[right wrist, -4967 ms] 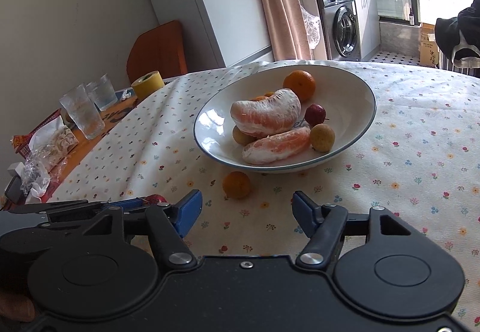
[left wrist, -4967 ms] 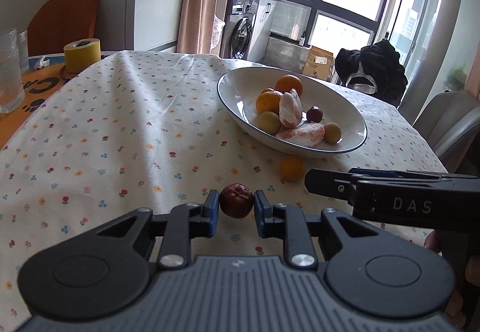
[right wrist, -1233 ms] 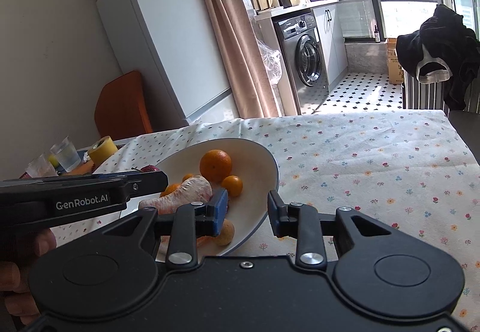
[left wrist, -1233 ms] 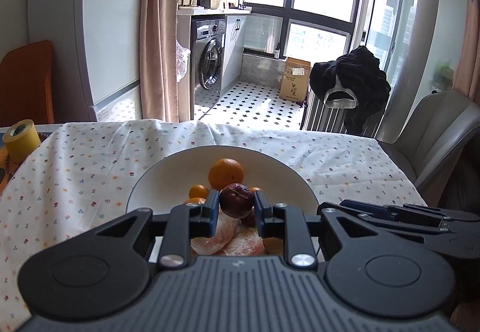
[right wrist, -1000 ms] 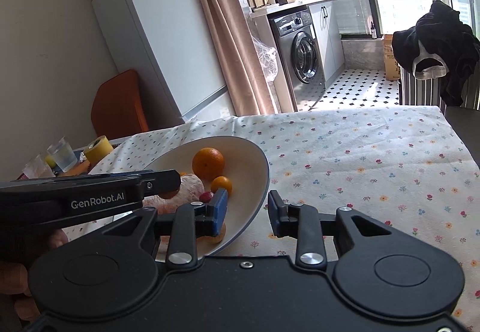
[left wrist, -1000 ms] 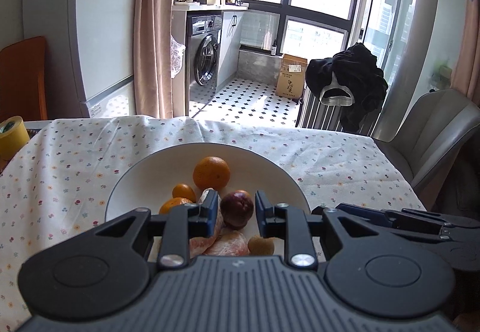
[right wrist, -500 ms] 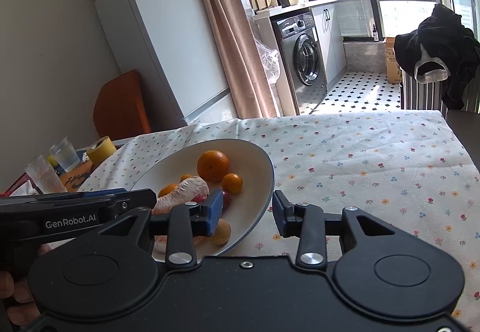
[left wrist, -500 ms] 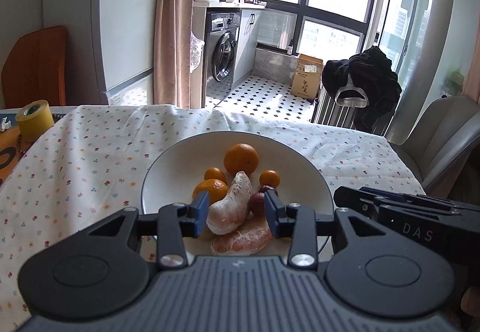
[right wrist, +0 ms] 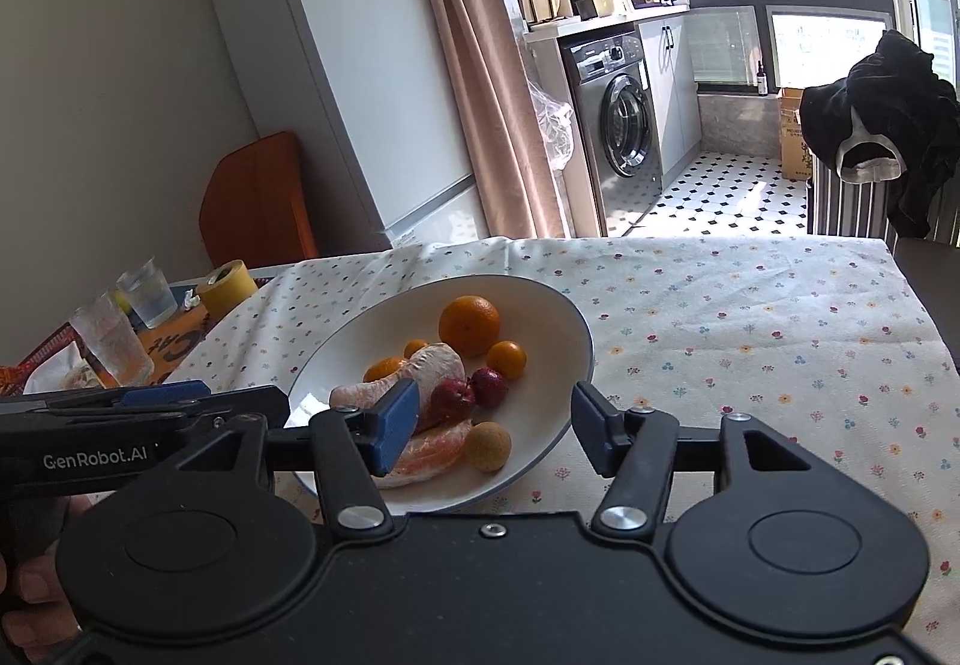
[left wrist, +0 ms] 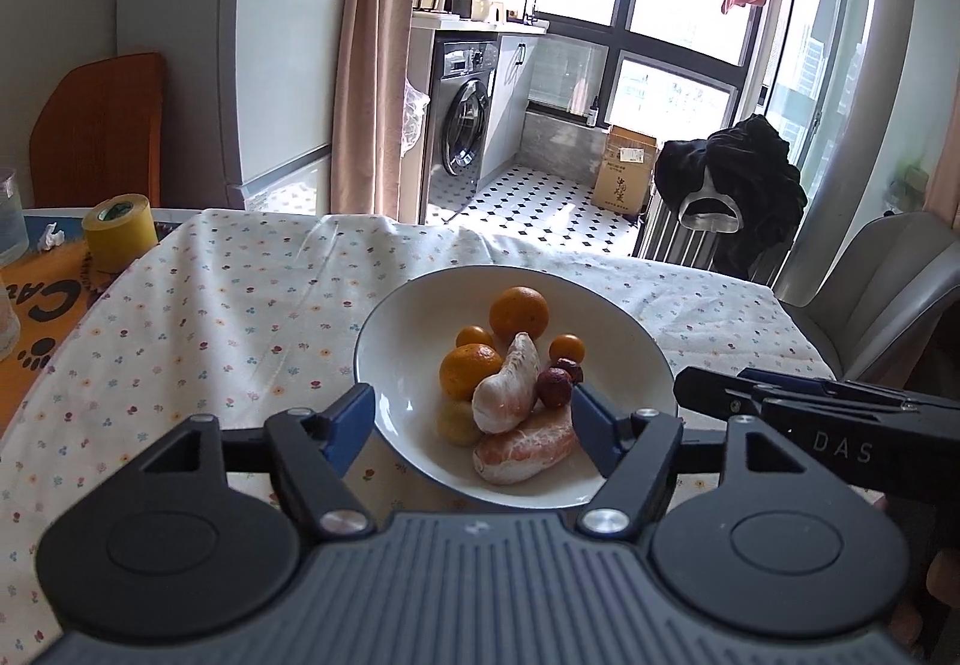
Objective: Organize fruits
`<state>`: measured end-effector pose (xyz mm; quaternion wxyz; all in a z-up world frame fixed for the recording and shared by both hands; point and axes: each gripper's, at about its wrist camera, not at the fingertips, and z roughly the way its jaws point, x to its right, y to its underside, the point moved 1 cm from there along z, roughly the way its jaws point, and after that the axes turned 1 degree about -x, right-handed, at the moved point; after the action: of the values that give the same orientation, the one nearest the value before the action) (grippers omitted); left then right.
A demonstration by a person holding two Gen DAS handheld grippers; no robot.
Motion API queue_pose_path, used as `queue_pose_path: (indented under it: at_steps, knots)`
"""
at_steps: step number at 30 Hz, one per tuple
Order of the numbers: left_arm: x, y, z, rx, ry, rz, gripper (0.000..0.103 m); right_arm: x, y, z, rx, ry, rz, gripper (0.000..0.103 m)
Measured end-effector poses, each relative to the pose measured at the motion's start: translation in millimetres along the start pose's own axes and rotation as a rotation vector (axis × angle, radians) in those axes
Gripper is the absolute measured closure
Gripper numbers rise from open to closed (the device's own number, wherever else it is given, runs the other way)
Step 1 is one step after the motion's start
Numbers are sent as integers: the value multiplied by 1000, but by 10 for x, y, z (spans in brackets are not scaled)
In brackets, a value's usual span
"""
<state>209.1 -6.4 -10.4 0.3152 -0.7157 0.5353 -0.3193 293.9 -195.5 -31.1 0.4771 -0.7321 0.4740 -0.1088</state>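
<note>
The white bowl stands on the worktop, which is covered by a flower-print cloth. All visible fruit lies inside the bowl. A large orange sits toward the far side. Three smaller oranges lie around it: one at its left, one at its right, and a mid-sized one nearer the front. Two peeled pomelo segments occupy the centre: one leans upward against the mid-sized orange, the other lies flat at the near side. Two dark red fruits lie touching each other, just right of the leaning segment. A yellowish round fruit rests near the front rim.

The left tongs are held above the near edge of the bowl, jaws apart and empty. The right tongs are held over the bowl's right front edge, jaws likewise apart and empty; in the left wrist view the right unit appears side-on at the right.

On the left part of the worktop stand a yellow tape roll and two clear glasses. A grey chair stands at the right of the worktop.
</note>
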Motion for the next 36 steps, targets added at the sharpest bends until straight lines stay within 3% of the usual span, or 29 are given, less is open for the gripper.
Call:
queue_pose_path:
  at_steps: [6, 18, 36]
  knots:
    - [-75, 70, -127, -2, -3, -1, 17, -95, 54, -145, 14, 4, -19, 22]
    - [-241, 210, -433, 11, -26, -28, 4, -216, 156, -430, 27, 1, -33, 3]
    - [-522, 439, -939, 40, -8, -31, 0, -517, 302, -800, 5, 7, -70, 0]
